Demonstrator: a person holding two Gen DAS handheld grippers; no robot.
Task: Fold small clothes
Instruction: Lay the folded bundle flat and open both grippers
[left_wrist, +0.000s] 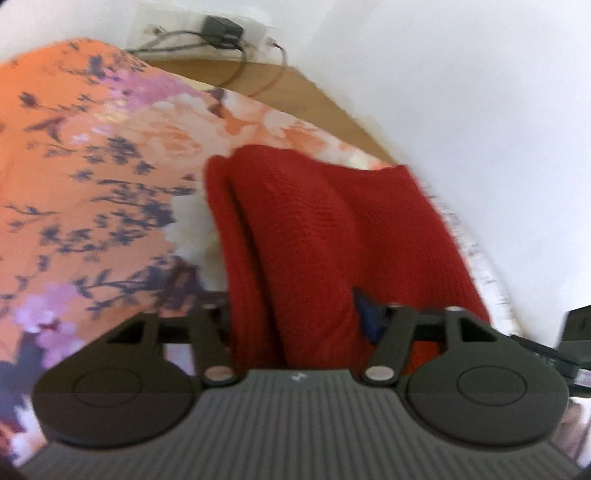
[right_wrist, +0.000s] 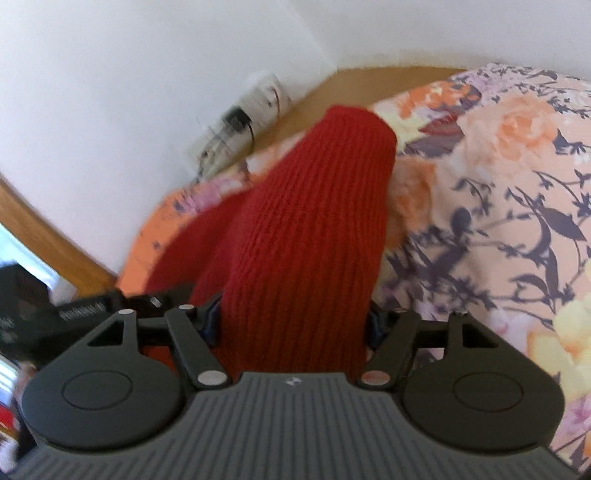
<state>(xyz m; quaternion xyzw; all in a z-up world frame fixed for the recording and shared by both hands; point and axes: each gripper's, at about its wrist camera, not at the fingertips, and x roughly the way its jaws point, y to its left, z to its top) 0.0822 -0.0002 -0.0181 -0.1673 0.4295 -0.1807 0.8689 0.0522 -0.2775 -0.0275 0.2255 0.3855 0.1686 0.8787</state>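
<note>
Each camera sat just behind its own claw and looked forward along it, so the dark housing filled the bottom of both frames. The left wrist view faced down and across the bed (left_wrist: 85, 155), very near the red knit garment (left_wrist: 306, 236) at centre, with the white wall (left_wrist: 461, 92) at upper right. The right wrist view was equally close (both blurred), its wall at upper left. Both views shared the garment, the floral bedcover, the wooden bed edge (right_wrist: 369, 79) and the wall socket (right_wrist: 236, 120).
</note>
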